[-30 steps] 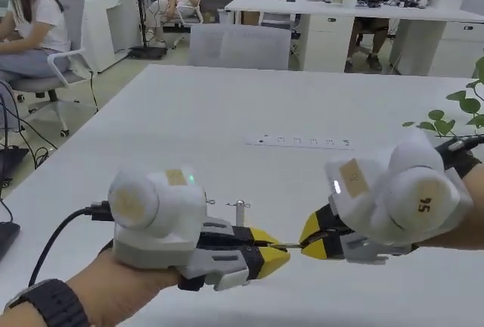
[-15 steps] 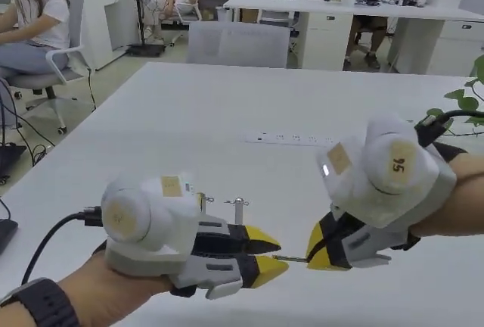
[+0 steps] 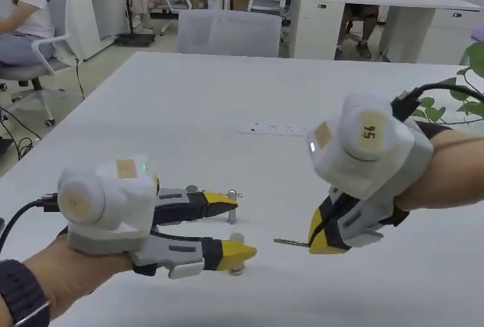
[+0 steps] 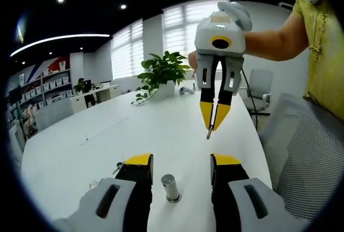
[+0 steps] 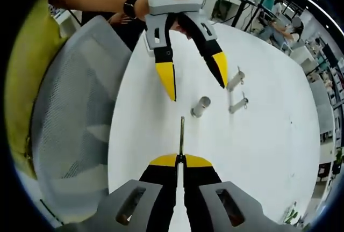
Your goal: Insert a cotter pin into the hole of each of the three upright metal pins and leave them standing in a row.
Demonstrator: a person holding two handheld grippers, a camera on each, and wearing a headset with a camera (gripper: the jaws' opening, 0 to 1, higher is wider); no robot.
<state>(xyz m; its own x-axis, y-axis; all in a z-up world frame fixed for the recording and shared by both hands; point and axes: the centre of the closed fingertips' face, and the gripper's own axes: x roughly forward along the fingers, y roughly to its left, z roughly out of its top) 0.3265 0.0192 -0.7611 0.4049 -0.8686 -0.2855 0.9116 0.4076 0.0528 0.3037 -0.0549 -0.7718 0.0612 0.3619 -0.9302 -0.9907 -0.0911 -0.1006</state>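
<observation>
While right gripper (image 5: 181,159) pinches cotter pin (image 5: 182,135), left gripper (image 4: 180,162) straddles metal pin (image 4: 170,186)

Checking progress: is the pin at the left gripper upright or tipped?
Upright: the pin stands on end, framed by the left gripper's open jaws.

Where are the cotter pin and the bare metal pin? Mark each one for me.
cotter pin (image 5: 181,135), right gripper view, middle of its shaft.
bare metal pin (image 4: 171,189), left gripper view, its side below the flat top.
</observation>
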